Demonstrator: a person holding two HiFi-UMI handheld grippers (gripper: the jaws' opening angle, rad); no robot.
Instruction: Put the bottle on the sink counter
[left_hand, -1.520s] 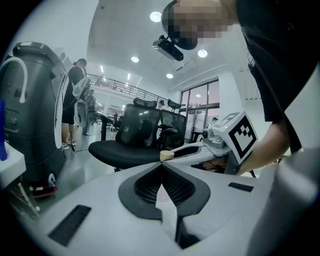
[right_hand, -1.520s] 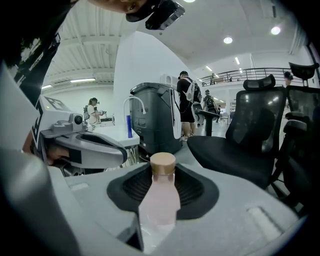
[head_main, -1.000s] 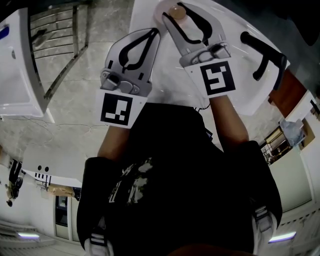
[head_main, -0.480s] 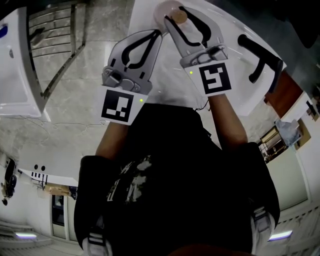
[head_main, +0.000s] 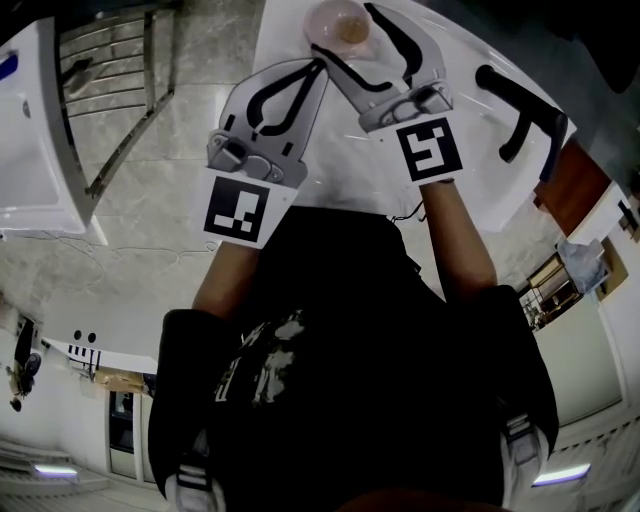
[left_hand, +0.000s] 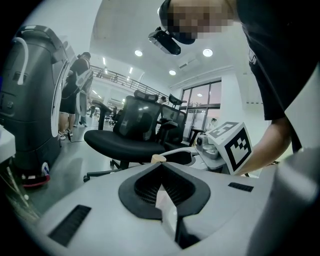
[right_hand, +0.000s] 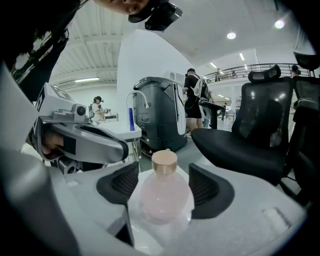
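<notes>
Marble floor (head_main: 130, 262), black office chairs (left_hand: 120, 142)

No words or numbers can be read; left cube (head_main: 237, 210) and right cube (head_main: 430, 150) seemingly bear only coded squares.

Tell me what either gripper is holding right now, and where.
Nothing. The right gripper has just opened; the round pink gold-capped bottle stands free between its jaws. The left gripper is shut, empty.

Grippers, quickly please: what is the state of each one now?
Left gripper: shut, nothing between its jaws.
Right gripper: open, its jaws have just been opening; the bottle stands free between them.
</notes>
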